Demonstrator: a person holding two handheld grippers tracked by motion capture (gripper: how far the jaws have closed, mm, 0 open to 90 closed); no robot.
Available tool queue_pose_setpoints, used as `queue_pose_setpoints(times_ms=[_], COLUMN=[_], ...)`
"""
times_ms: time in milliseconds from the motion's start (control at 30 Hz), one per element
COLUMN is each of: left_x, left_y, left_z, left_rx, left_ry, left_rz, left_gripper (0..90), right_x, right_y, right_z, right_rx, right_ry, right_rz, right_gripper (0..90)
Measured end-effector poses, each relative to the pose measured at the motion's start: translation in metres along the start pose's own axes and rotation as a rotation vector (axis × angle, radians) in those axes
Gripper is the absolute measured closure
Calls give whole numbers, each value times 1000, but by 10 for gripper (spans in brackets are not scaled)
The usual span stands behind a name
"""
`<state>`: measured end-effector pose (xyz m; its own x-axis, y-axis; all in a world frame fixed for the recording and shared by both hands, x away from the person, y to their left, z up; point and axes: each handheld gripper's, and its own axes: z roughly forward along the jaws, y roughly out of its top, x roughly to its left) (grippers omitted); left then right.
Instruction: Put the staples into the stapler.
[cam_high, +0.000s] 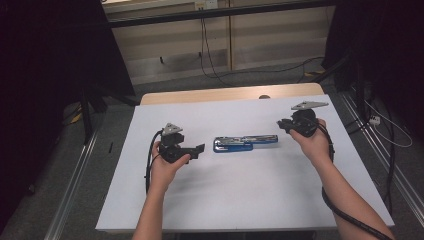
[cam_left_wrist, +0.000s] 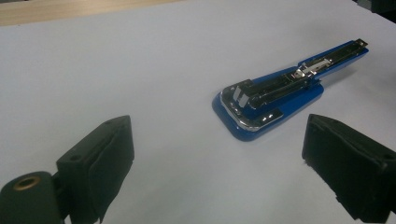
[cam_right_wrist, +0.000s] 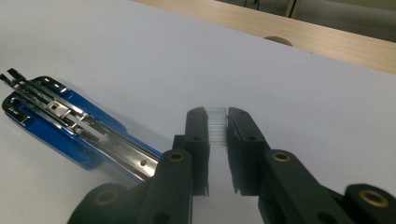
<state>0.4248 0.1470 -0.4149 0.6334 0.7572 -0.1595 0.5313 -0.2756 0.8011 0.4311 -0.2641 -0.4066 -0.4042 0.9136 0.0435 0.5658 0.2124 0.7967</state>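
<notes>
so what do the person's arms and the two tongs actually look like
Both tongs are black. The left tongs and the right tongs each carry a grey three-cornered plate on top and trail a black cable. Their jaws are blocky, with dark flat pads and brass-coloured pivot holes. The forearms are bare, with no sleeves in sight.

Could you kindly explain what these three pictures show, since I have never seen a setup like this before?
A person sits at a white table with a hand-held two-fingered gripper in each hand. One picture looks down from above; the other two come from cameras riding on each gripper. A blue stapler, swung open, lies between them. The left gripper is open and empty, pointed at the stapler. The right gripper pinches a small silvery ribbed strip, probably staples, between its fingers.
</notes>
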Motion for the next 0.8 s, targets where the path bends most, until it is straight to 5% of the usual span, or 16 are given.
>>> queue_pose_setpoints(times_ms=[800], left_x=[4], left_y=[-4], left_z=[-2], left_rx=[1], left_ry=[5], left_rz=[-18], left_gripper=[91], right_x=[31], right_y=[21], right_z=[15], right_rx=[18], right_ry=[152], right_rz=[-121], right_gripper=[790])
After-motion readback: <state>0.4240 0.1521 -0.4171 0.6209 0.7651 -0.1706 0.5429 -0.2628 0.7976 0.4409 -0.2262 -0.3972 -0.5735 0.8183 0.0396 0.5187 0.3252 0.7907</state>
